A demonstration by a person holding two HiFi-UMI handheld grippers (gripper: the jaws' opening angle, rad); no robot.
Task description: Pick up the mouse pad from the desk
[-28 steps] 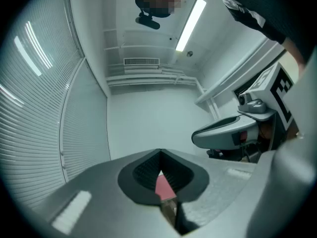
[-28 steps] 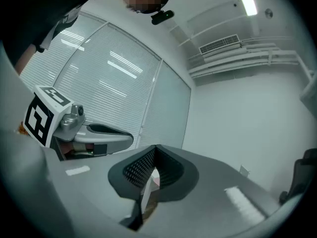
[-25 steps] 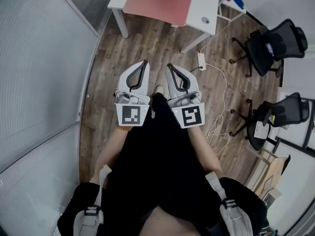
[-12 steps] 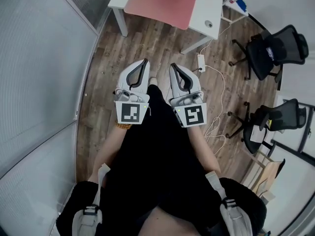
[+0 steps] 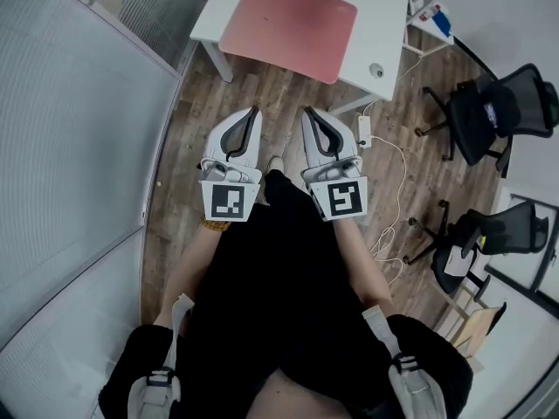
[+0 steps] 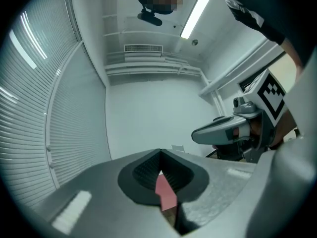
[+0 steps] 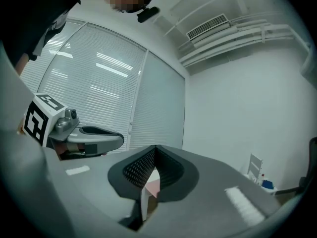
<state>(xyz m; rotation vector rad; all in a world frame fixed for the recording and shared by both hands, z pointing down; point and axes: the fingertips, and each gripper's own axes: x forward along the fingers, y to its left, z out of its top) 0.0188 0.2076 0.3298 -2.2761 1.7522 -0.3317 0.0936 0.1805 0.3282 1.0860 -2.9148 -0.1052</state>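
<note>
- Nearby, the person's black clothing point(image 5: 279, 304) fills the foreground above a brown wood-plank floor point(image 5: 188, 190).
- Beyond it, the left grey two-jaw gripper point(image 5: 254, 110) and the right grey two-jaw gripper point(image 5: 306, 111) are held side by side, pointing at the desk. Each has its jaws pressed together at the tips, with nothing between them.
- Step, as judged: approach. The next move calls for nearing the desk, parting the jaws and catching a pad edge.
- Farther off, the white rectangular desk point(image 5: 382, 20) stands well apart from both grippers.
- On its top the pink-red flat rectangular mouse pad point(image 5: 288, 26) lies untouched; it looks thin and matte, with rounded corners.
</note>
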